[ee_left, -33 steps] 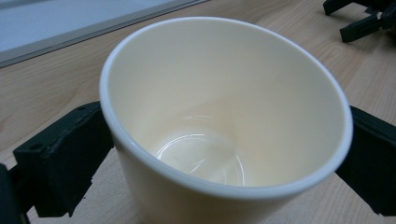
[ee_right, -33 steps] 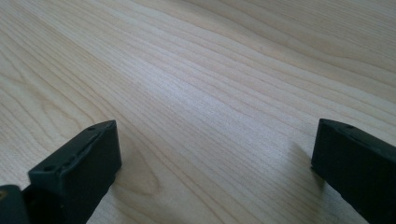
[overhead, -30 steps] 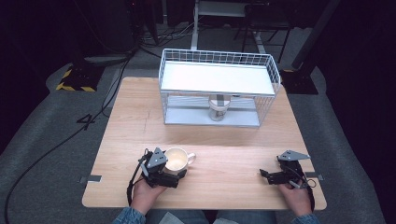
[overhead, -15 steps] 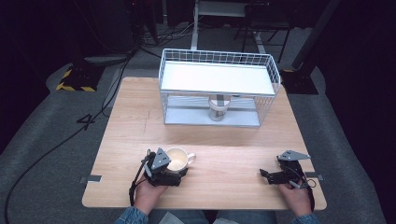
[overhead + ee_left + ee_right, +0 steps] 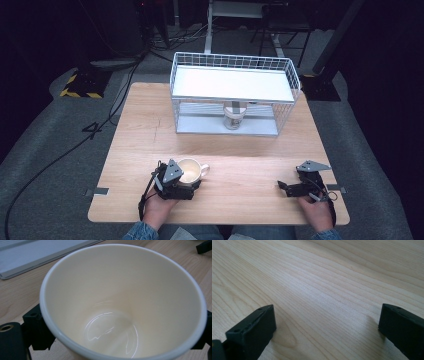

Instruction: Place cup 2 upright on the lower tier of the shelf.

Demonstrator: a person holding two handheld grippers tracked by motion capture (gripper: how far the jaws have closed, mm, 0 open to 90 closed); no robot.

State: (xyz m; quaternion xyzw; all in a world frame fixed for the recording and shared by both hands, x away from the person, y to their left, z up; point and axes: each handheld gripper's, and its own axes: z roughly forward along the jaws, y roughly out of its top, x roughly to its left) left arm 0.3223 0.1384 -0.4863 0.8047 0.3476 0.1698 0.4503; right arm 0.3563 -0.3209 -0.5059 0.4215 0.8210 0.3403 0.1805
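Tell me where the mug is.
In the high view the mug sits at the table's near left, between the left gripper's jaws, well in front of the wire shelf.

The right gripper (image 5: 325, 322) looks along its two black jaws, which rise from the bottom corners of the frame and stand wide apart with nothing between them. The jaw at lower left is a blocky black piece with small holes along its upper edge; the one at lower right is cut off by the frame's edge and also carries a small hole near its top. Both sit low over the table (image 5: 324, 277), each casting a soft shadow on it. The table is pale wood whose grain lines run diagonally from upper left to lower right.
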